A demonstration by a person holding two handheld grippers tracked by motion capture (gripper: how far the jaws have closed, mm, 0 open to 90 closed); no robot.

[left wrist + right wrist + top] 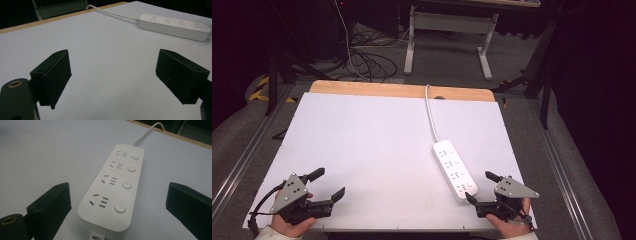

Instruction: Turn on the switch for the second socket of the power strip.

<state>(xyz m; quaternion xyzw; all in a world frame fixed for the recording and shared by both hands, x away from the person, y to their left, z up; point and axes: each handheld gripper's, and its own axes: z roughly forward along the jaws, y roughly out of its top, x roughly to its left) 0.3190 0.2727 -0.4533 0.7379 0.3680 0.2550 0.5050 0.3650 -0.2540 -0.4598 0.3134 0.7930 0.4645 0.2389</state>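
Power strip: lies flat on the white table, right side; cord runs to the far edge
Right gripper: jaws spread, nothing grasped; just beside the strip's near end
Left gripper: jaws spread, nothing grasped; well apart from the strip

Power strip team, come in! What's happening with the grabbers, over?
Left gripper open, holding nothing, low on the white table. Right gripper open, jaws either side of the power strip, not touching. Strip lies flat, cord runs to the far edge. Nothing in the way.
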